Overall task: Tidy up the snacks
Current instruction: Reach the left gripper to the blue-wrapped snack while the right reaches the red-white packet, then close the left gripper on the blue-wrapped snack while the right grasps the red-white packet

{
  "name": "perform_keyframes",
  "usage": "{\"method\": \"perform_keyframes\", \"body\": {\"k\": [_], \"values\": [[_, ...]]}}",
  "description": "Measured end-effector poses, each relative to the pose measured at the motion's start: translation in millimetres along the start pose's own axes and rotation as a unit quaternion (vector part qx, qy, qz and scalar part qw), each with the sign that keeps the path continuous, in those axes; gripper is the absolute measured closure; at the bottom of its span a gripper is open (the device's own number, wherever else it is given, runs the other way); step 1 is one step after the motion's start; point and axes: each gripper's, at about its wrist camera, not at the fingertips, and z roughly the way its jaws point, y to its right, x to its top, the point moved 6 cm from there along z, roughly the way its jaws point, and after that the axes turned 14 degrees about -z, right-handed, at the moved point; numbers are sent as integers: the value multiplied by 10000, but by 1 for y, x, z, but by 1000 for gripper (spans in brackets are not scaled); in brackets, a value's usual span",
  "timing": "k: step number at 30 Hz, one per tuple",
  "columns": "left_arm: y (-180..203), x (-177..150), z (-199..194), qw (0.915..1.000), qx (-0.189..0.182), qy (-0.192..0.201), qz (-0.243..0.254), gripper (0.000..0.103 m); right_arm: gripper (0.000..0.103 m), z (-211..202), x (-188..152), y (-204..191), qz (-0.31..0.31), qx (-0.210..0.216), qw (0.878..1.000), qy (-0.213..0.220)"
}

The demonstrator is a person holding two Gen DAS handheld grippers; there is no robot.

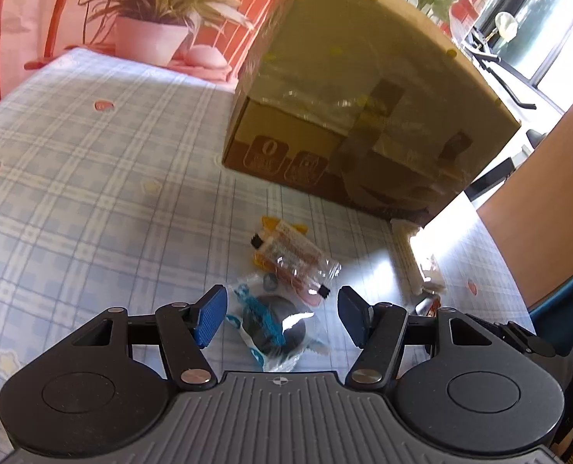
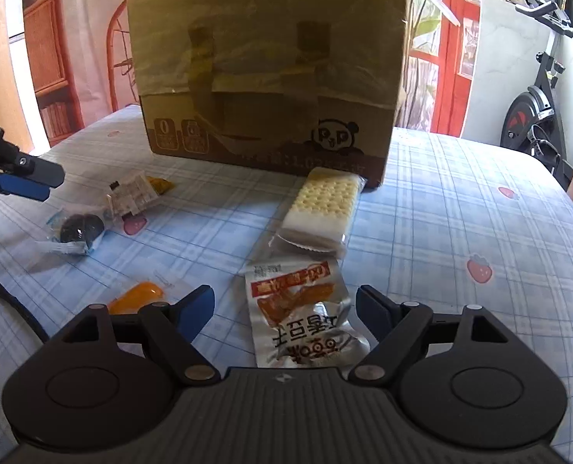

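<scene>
My left gripper (image 1: pixel 282 315) is open, its jaws on either side of a clear packet with a dark round cookie (image 1: pixel 274 324) on the table. Beyond it lies a clear packet of small snack bars (image 1: pixel 290 259). My right gripper (image 2: pixel 286 315) is open around a silver and orange snack pouch (image 2: pixel 301 317). Ahead of it lies a packet of cream crackers (image 2: pixel 321 208), touching the cardboard box (image 2: pixel 271 65). The cookie packet (image 2: pixel 79 230) and the bar packet (image 2: pixel 131 193) show at left in the right wrist view, under the left gripper's fingers (image 2: pixel 19 185). An orange sweet (image 2: pixel 137 297) lies by my right gripper's left finger.
The tall taped cardboard box (image 1: pixel 356 89) stands at the back of the table with the blue checked cloth (image 1: pixel 93 154). A potted plant (image 1: pixel 151 34) stands behind the table at left. An exercise bike (image 2: pixel 537 108) stands beyond the right edge.
</scene>
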Motion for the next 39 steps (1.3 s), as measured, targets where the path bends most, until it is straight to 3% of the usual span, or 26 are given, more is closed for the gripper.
{"method": "perform_keyframes", "body": {"k": [7,15,22,32,39], "values": [[0,-5,10,9998,179,-113,-53,37,24,2,-6,10,365,-37,9993,15],[-4,-13,24,9983,508,-289,72,37,24,3,-7,9,348,-47,9993,126],[0,-15,32,9982,494,-296,138,37,26,0,-7,9,371,18,9991,219],[-2,-12,34,9989,210,-316,-282,36,26,1,-7,7,336,52,9992,205],[4,-9,41,9994,270,-208,-30,36,26,2,-7,6,300,35,9994,179]]}}
